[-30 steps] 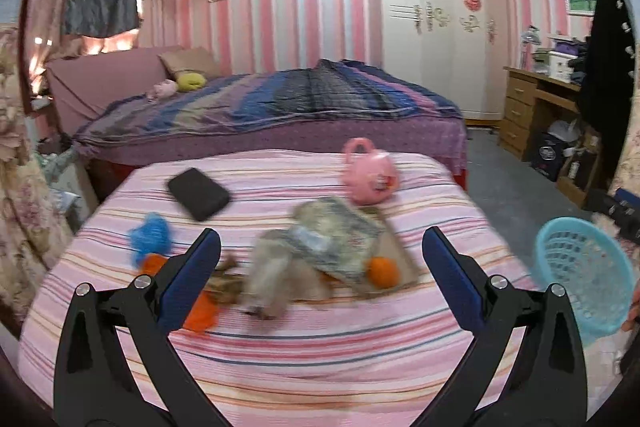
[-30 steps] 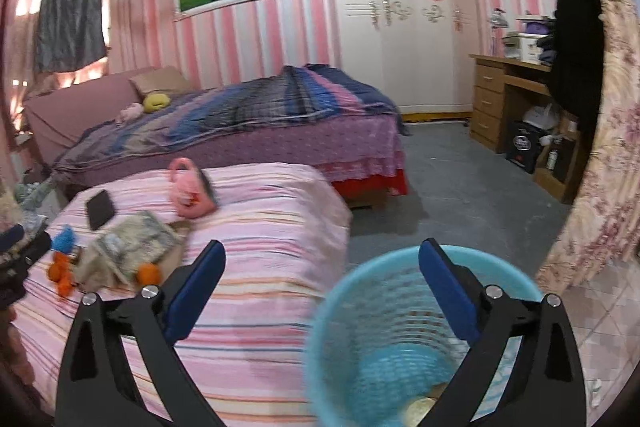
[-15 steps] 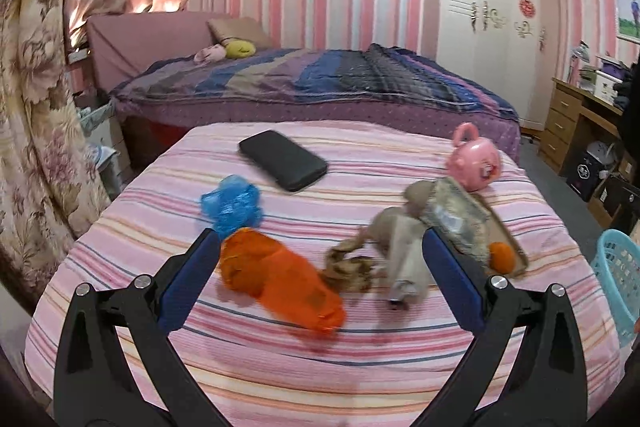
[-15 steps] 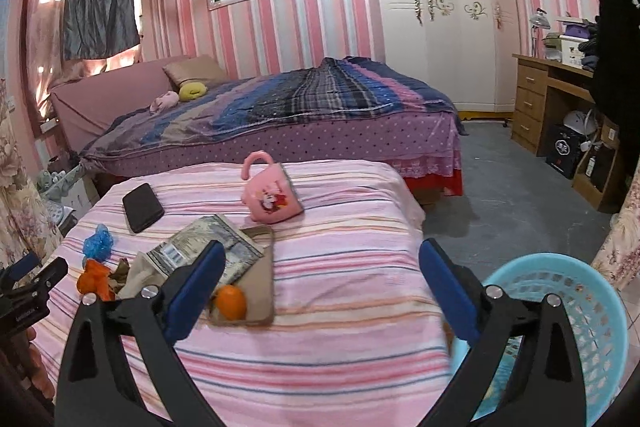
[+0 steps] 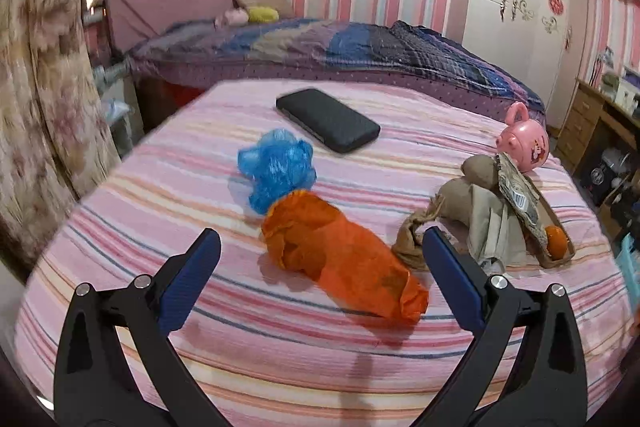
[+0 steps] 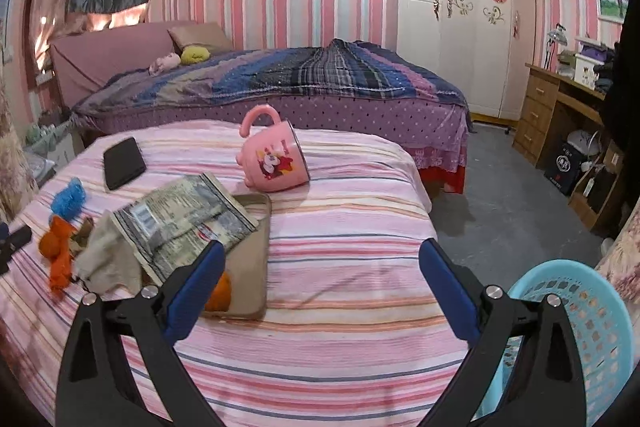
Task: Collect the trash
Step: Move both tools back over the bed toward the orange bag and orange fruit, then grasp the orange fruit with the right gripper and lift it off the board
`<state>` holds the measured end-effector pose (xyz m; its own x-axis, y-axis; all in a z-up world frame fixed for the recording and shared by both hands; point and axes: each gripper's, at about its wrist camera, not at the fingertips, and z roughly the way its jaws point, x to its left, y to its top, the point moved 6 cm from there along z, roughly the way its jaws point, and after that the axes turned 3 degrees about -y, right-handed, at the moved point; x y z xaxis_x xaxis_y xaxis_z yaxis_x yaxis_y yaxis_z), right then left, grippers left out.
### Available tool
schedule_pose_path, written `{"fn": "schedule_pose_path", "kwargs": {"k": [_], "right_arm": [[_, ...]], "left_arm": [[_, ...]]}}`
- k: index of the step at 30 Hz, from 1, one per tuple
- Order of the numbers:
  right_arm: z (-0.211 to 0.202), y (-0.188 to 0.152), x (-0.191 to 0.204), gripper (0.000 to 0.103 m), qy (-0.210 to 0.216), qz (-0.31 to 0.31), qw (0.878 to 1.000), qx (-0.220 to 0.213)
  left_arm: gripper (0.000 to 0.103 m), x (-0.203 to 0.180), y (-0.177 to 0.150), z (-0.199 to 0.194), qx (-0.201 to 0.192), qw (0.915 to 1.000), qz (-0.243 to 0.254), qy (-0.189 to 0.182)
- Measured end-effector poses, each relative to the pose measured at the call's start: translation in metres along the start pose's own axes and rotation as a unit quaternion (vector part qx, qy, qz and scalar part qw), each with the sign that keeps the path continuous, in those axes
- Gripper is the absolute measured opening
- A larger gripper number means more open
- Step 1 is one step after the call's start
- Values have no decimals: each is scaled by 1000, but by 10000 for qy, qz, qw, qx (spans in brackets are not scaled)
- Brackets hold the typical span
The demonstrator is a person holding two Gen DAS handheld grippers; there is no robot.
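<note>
**Orange wad lies slantwise between the left tongs**

The left tongs (image 5: 320, 267) hang wide open and empty over the pink striped bed (image 5: 168, 187), and the crumpled orange bag (image 5: 340, 259) lies on the bedding directly ahead of them, framed between the two blue pads. Its long axis runs diagonally, from far-left to near-right, so the near end sits closer to the right pad than to the left one. A straight close would likely catch it askew; turning the wrist to bring the pads across the narrow waist looks the better bet.

Touching the orange bag's far end is a crumpled blue bag (image 5: 276, 167), and a brown knotted scrap (image 5: 412, 239) lies just beside the right pad. Beyond them are a black phone (image 5: 328, 119), a pink mug (image 5: 524, 143) on its side, and a tray (image 5: 556, 223) with printed paper and an orange fruit (image 5: 557, 247).

The right tongs (image 6: 320, 275) are also wide open and hold nothing. They hover over the near right part of the bed, well apart from the orange bag (image 6: 56, 247), which shows at their far left. The light blue basket (image 6: 592, 327) stands beside the bed at the right, nearer to this hand. Judging by position, the left hand is the one to pick and the basket is where the load should go.
</note>
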<state>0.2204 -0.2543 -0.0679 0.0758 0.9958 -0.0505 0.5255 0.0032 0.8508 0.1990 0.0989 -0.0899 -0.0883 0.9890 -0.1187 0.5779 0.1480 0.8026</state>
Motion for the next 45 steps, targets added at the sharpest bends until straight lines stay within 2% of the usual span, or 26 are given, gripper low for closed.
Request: {"fn": "schedule_pose_path", "kwargs": {"k": [4,6,8,13,15,17,20,22,24,26,31,33,36,37,39,45], "right_arm": [[7,-7,-4,95,-33,9,9998,175],[10,-9,-7,95,14,124,9996,245],[12,-11,-9,95,35,187,9994,272],[16,-12,-4,95,116,188,9992,340],[18,-12,-2,95,100,150,9992,355],[19,-13,0,95,106,131,9992,361],[19,-13,0,95,130,141,9991,379],[20,-13,0,95,138,143,9990,397],[21,-14,-1,95,151,155,9989,422],[22,-14,-2,95,166,188,9987,443],[24,-15,1,95,207,212,9984,479],[24,-15,3,95,212,204,9983,499],[25,-16,6,95,236,190,9982,516],[25,-16,8,95,246,172,9982,517],[25,-16,9,95,263,148,9982,512],[26,-18,13,95,275,69,9981,540]], "left_arm": [[97,1,-11,14,472,9986,-1,-234],[97,1,-15,21,636,9979,101,-109],[97,4,-15,24,605,9981,129,21],[97,13,-17,38,790,9967,2,192],[97,15,-18,45,959,9953,-49,125],[97,16,-16,45,890,9959,-87,109],[97,21,-8,37,551,9973,-40,492],[96,21,-6,34,451,9976,-20,529],[83,19,-4,33,393,9979,52,505],[77,15,-2,32,365,9984,134,411],[72,3,-5,40,520,9973,391,333],[59,3,-6,48,682,9968,346,247],[46,7,-9,59,913,9953,230,220],[42,7,-9,59,907,9955,197,189],[28,8,-8,57,855,9963,118,55],[26,8,-4,44,626,9976,261,151]]}}
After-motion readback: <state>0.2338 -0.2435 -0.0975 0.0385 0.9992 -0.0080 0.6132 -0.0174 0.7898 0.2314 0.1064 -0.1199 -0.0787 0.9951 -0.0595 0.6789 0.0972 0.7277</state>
